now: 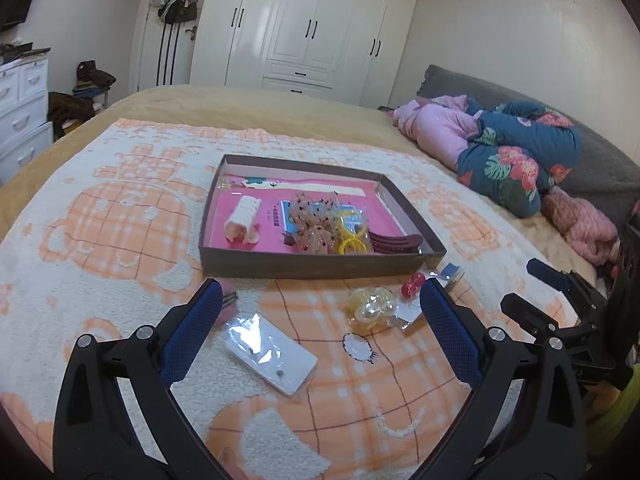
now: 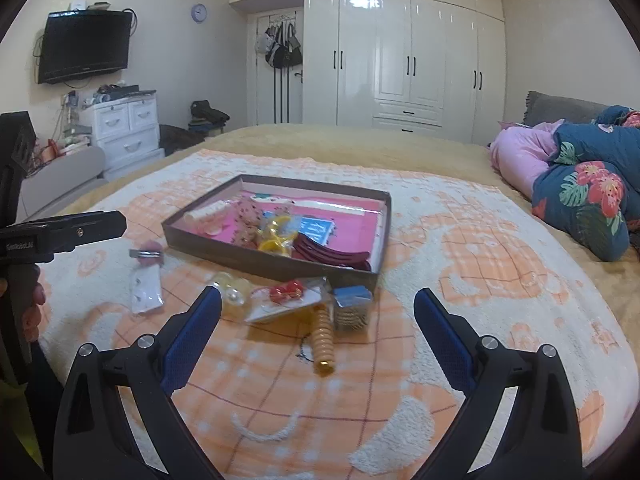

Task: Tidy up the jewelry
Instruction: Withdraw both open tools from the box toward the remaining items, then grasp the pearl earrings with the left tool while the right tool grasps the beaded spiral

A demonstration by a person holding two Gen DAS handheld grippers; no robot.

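A shallow brown box [image 1: 312, 270] [image 2: 264, 266] with a pink lining rests on the blanket; in it are a white hair roller [image 1: 246, 210], yellow rings [image 1: 352, 236] [image 2: 274, 236] in a bag and a dark red clip [image 1: 394, 240] [image 2: 332, 254]. In front of it lie a white earring card [image 1: 272, 356] [image 2: 146, 290] in plastic, a bag of pearly beads [image 1: 370, 306] [image 2: 232, 290], a red ornament [image 1: 412, 284] [image 2: 286, 290], an orange spiral clip [image 2: 324, 340] and a blue box [image 2: 352, 300]. My left gripper [image 1: 320, 304] is open over the card. My right gripper [image 2: 318, 312] is open over the spiral clip.
A pink hair clip [image 2: 146, 256] lies left of the box. The orange-and-white blanket [image 1: 120, 240] covers a bed. Folded quilts [image 1: 516, 152] [image 2: 580, 184] lie to the right. White wardrobes [image 2: 400, 60], drawers [image 2: 124, 128] and a wall television [image 2: 84, 46] stand behind.
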